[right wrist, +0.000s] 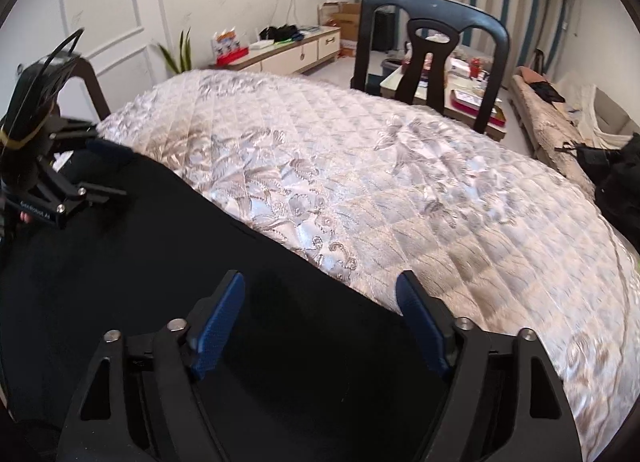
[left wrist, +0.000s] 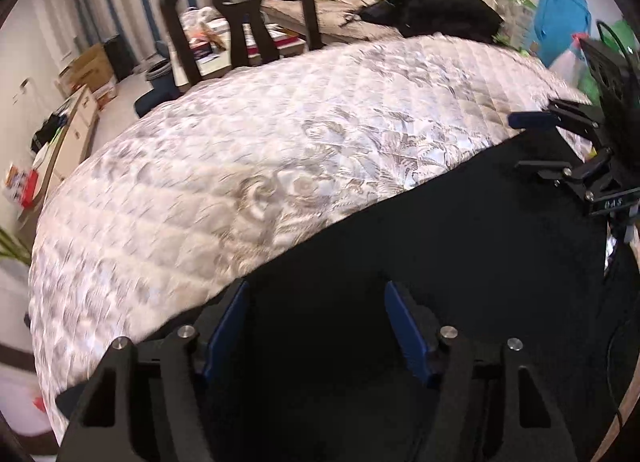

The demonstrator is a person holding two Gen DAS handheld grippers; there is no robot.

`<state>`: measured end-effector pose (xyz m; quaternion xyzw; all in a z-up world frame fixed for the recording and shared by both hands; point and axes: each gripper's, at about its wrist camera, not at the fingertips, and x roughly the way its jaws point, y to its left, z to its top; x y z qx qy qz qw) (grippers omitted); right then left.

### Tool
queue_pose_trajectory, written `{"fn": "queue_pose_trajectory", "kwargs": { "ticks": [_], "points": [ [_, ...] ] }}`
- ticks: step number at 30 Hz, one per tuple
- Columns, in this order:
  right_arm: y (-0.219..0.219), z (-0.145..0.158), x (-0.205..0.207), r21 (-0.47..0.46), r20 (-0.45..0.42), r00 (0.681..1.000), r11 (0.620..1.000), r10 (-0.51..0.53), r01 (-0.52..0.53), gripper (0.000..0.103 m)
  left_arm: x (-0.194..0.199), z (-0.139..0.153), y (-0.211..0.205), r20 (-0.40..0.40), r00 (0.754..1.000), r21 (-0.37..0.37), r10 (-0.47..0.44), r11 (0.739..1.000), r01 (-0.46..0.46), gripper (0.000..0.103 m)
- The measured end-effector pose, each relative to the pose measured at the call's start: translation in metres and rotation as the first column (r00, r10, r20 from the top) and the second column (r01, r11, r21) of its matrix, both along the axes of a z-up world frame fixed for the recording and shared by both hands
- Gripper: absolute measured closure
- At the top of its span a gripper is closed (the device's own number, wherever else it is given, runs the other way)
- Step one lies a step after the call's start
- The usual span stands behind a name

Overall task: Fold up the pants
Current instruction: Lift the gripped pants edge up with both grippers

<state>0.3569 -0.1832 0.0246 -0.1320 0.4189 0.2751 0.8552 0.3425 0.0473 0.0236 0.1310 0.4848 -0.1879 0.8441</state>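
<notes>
Right wrist view, black pants (right wrist: 160, 282) under open right claw (right wrist: 320, 294), quilted cover (right wrist: 360, 166).

Left gripper (left wrist: 316, 326) and right gripper (right wrist: 320, 318): jaws apart, angled down.

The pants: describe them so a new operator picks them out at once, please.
Find the table under the quilted silver floral cloth, a dark chair at its far side. The pants lie flat on the near part of that cloth, below both open grippers. They are the only plain black fabric on the patterned cloth.
</notes>
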Motion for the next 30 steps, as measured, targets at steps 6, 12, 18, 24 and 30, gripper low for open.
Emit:
{"fn": "queue_pose_trajectory", "kwargs": {
  "ticks": [6, 12, 18, 24, 30],
  "points": [
    [0.006, -0.007, 0.007, 0.004, -0.024, 0.999, 0.999, 0.045, -0.045, 0.039, 0.012, 0.0, -0.006, 0.012, 0.999, 0.015, -0.032, 0.999, 0.032, 0.034],
    [0.008, -0.01, 0.01, 0.023, -0.039, 0.996, 0.997, 0.075, -0.074, 0.043, 0.018, -0.003, -0.003, -0.006, 0.999, -0.017, -0.04, 0.999, 0.039, 0.033],
    [0.01, -0.01, 0.011, 0.01, -0.033, 0.993, 0.993, 0.115, -0.114, 0.043, 0.021, -0.006, 0.002, 0.01, 0.999, -0.047, -0.047, 0.998, 0.047, 0.031],
    [0.012, -0.01, 0.009, 0.012, -0.025, 0.989, 0.99, 0.144, -0.144, 0.052, 0.02, -0.007, 0.003, 0.022, 0.999, -0.054, -0.047, 0.997, 0.048, 0.03],
    [0.02, -0.009, -0.001, -0.003, -0.004, 0.98, 0.98, 0.198, -0.198, 0.076, 0.02, -0.007, 0.002, 0.012, 0.998, -0.055, -0.061, 0.997, 0.062, 0.033]
  ]
}}
